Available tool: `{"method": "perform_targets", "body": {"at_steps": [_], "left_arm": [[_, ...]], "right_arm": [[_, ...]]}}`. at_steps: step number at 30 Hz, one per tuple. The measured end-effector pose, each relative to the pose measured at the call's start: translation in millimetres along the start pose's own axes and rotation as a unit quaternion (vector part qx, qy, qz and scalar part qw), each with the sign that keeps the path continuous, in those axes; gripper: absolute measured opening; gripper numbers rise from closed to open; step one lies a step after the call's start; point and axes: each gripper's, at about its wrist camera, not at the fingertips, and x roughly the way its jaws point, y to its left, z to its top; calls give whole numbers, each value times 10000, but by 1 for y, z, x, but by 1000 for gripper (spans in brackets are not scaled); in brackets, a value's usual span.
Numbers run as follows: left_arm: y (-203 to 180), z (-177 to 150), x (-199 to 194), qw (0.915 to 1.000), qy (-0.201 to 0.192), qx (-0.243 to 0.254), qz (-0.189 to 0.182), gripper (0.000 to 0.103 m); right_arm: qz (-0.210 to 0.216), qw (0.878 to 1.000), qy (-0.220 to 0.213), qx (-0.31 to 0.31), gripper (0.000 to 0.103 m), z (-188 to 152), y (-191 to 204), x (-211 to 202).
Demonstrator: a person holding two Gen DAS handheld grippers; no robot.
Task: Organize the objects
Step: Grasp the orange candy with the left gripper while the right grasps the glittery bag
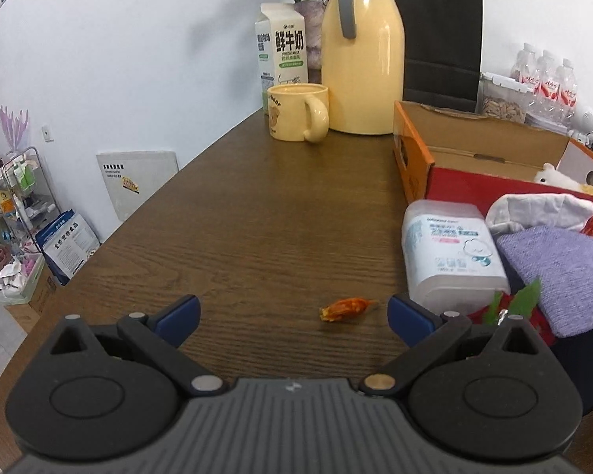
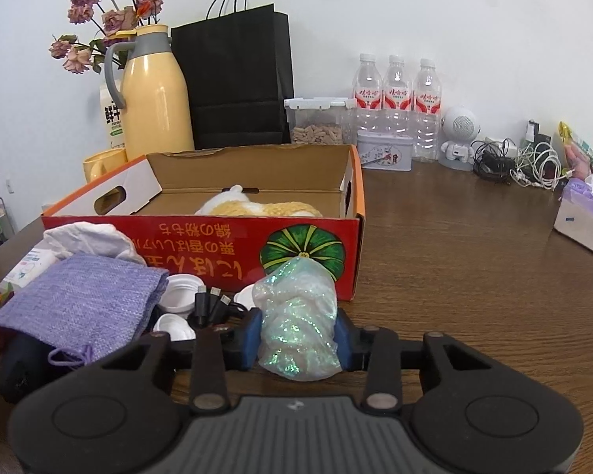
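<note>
Two tools show, one in each wrist view. The right tool has its blue pads pressed against both sides of a crumpled iridescent plastic bag; what is inside the bag cannot be made out, and its lower end hangs in front of the tool's body. The left tool stands wide apart with nothing between its pads, low over the brown wooden surface. A small orange wrapped candy lies on the surface inside that gap, nearer the right-hand pad and touching neither.

Just beyond the right tool sits a clutter that overlaps itself: a black cable with several plugs, white round lids partly covered by it, and a purple knitted pouch lying over a dark object whose shape is hidden. A white wipes pack lies beside the pouch, half covered in the right view. Behind them stands an open cardboard box with a red front; a cream and yellow plush toy lies in it, mostly hidden by the box wall.

Farther back stand a yellow mug, a yellow thermos jug, cut off at the top in the left view, and a milk carton.
</note>
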Motion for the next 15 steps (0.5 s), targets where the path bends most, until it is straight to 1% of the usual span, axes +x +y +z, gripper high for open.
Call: {"method": "perform_targets", "body": {"at_steps": [3, 6, 8, 9, 11, 12, 13, 14, 15], "left_arm": [[-2, 1, 3, 10000, 26, 13, -45, 103], [-8, 4, 9, 9999, 72, 47, -62, 98], [-11, 5, 14, 9999, 117, 40, -58, 86], [-13, 5, 16, 9999, 143, 35, -49, 81], [-14, 5, 20, 9997, 201, 30, -118, 63], [-13, 4, 20, 9996, 207, 22, -181, 60], [-13, 4, 20, 9995, 176, 19, -253, 53], [-14, 3, 19, 9993, 156, 39, -349, 43], [-14, 3, 18, 9988, 139, 74, -468, 36]], "right_arm": [[-22, 10000, -49, 13, 36, 0, 0, -2], [-37, 10000, -78, 18, 36, -1, 0, -3], [-42, 10000, -88, 0, 36, -2, 1, -3], [-38, 9999, -94, -11, 36, -3, 1, -3], [-28, 9999, -99, -22, 36, -3, 2, -4], [-26, 9999, -95, -27, 36, -3, 2, -4], [-25, 10000, -92, -28, 36, -4, 2, -3], [-23, 10000, -89, -27, 36, -4, 2, -3], [-24, 10000, -86, -26, 36, -4, 3, -3]]}}
